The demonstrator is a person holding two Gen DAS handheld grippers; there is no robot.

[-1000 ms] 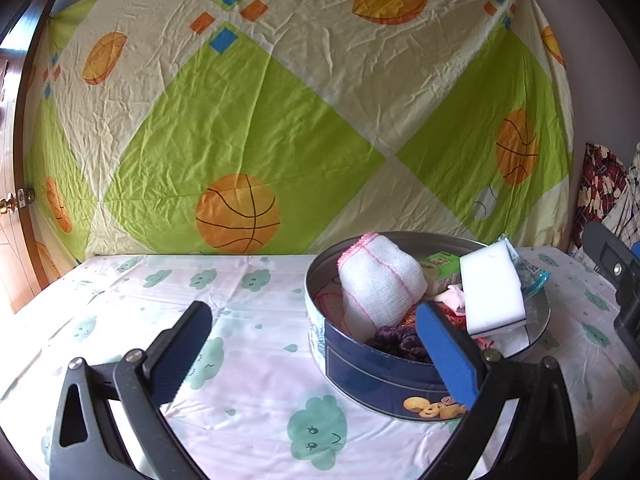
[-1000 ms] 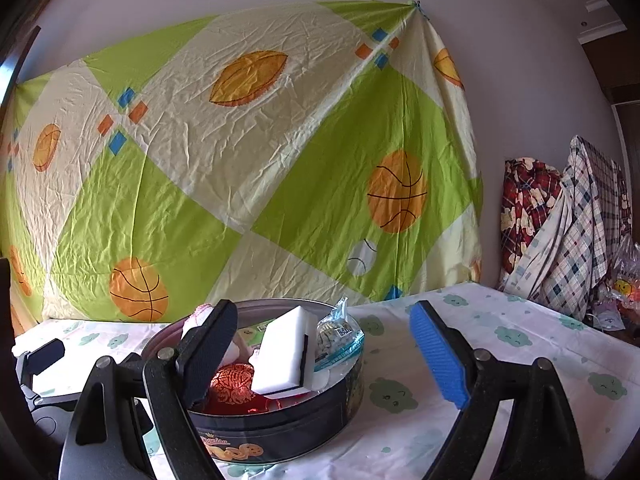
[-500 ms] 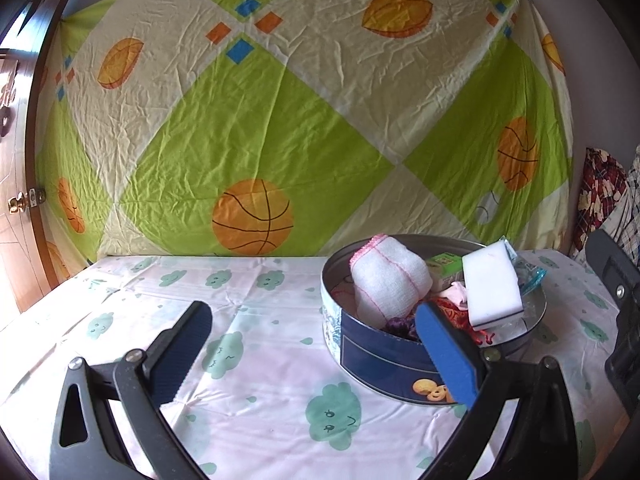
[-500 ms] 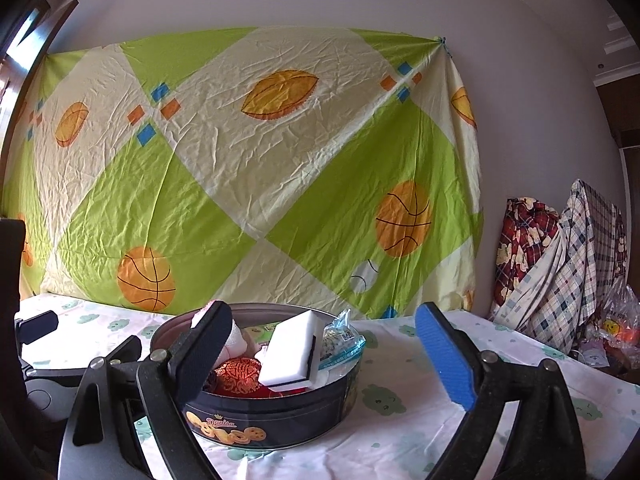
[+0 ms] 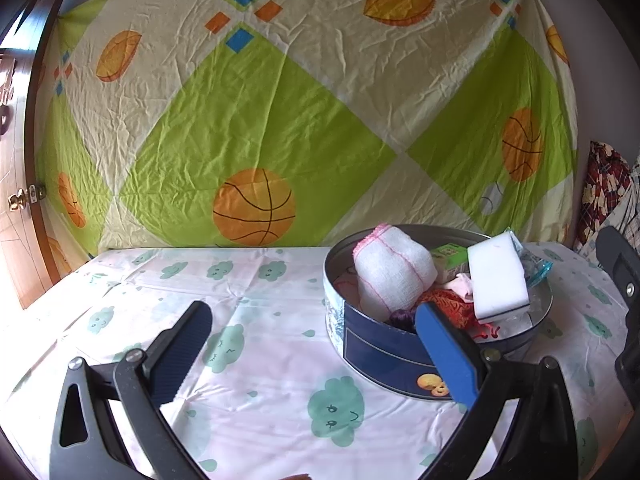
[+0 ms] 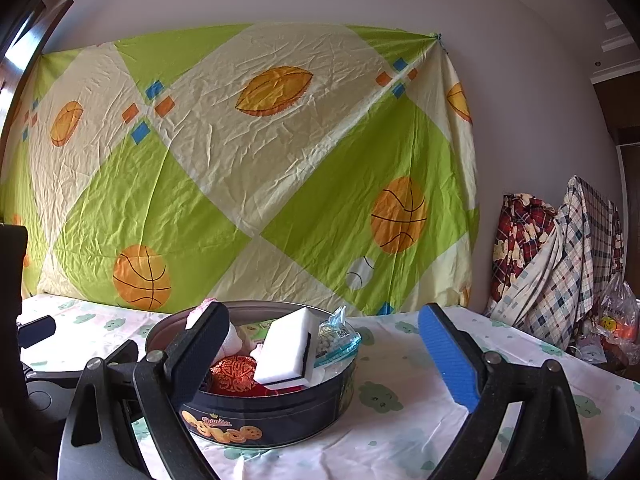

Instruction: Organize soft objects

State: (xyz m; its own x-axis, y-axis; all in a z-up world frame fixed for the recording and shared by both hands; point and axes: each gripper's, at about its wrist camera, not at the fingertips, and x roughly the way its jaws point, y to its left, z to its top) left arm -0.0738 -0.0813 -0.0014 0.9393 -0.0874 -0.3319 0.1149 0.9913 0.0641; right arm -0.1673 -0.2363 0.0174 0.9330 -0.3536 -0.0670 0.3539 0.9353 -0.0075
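Two tools in view, both empty. Left tool (image 5: 312,340) jaws wide apart above the worktop (image 5: 248,288). Right tool (image 6: 324,344) jaws have just been opening, nothing between them. Soft objects sit in the round cookie tin (image 6: 280,412): white sponge (image 6: 286,354), rolled white cloth (image 5: 390,274), red embroidered pouch (image 6: 234,374).

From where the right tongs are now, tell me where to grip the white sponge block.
Grip the white sponge block across its two broad flat faces, coming from above: it leans on edge in the cookie tin, its upper end sticking clear above the rim.
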